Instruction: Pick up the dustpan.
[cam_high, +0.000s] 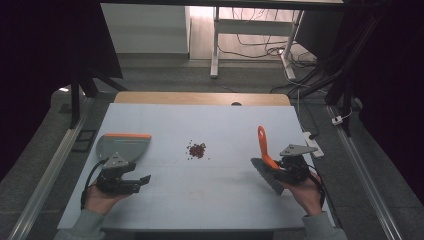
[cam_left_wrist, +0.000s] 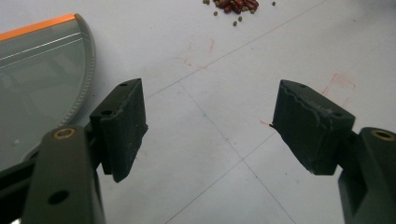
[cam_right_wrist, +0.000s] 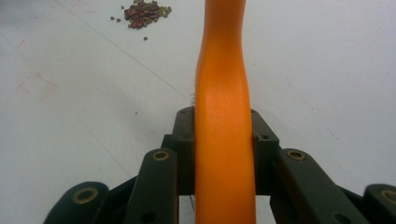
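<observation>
A small pile of dark red and green beans (cam_high: 197, 150) lies mid-table; it also shows at the top of the left gripper view (cam_left_wrist: 233, 5) and the right gripper view (cam_right_wrist: 144, 11). A grey dustpan with an orange edge (cam_high: 124, 146) lies flat at the left, just beyond my left gripper (cam_high: 137, 175). That gripper is open with nothing between its jaws (cam_left_wrist: 210, 100), and the dustpan (cam_left_wrist: 37, 70) sits to its left. My right gripper (cam_high: 276, 167) is shut on the orange handle of a hand brush (cam_high: 262, 142), whose dark bristles (cam_high: 267, 177) point toward the table. The handle (cam_right_wrist: 222, 84) runs up between the clamped jaws.
The pale table (cam_high: 225, 200) has faint grid lines and red marks. A wooden strip (cam_high: 200, 98) runs along its far edge. Metal rails flank both sides, and a power strip (cam_high: 312, 142) lies off the right edge.
</observation>
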